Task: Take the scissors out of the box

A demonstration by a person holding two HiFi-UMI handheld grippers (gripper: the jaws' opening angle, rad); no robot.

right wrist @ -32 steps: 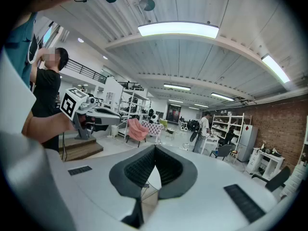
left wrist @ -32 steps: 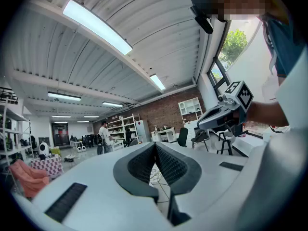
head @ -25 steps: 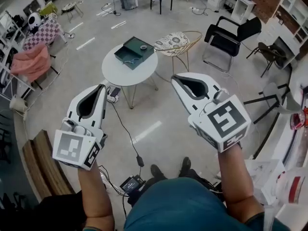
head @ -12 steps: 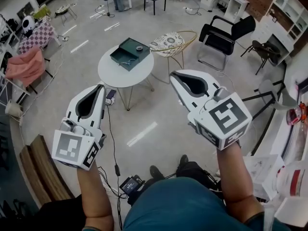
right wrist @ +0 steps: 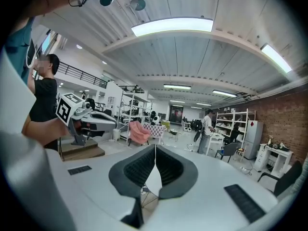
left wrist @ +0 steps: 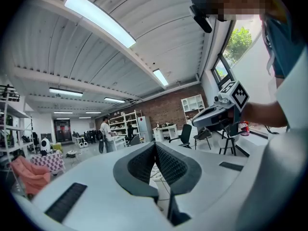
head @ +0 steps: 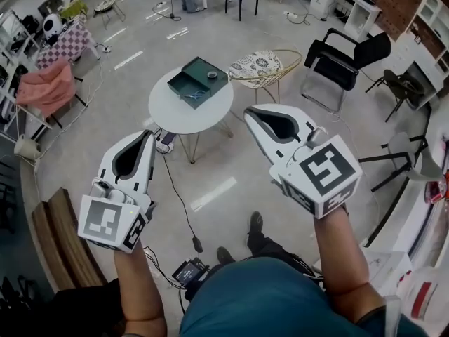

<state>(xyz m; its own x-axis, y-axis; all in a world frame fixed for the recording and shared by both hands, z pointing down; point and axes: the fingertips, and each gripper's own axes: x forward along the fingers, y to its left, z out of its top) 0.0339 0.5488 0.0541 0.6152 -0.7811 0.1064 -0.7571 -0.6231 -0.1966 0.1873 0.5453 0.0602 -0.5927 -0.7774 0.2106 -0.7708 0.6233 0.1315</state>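
Note:
A dark green box [head: 199, 80] lies open on a round white table [head: 175, 113] some way ahead on the floor. Pale-handled scissors [head: 192, 96] seem to lie in its near half, too small to be sure. A small round object sits in the far half. Both grippers are held up in the air, well short of the table. My left gripper [head: 147, 135] is shut and holds nothing; its jaws [left wrist: 155, 144] meet at the tips. My right gripper [head: 249, 112] is likewise shut and bare, with its tips together [right wrist: 155, 147].
A wire chair with a patterned cushion [head: 258, 66] stands right of the table, and a black chair [head: 345, 56] further right. A cable [head: 181, 192] runs over the floor from the table to a device by my feet. A wooden bench [head: 56, 239] is at lower left.
The view has shifted slightly as I step; the table sits a little nearer and more central. Both grippers stay shut and raised in much the same pose.

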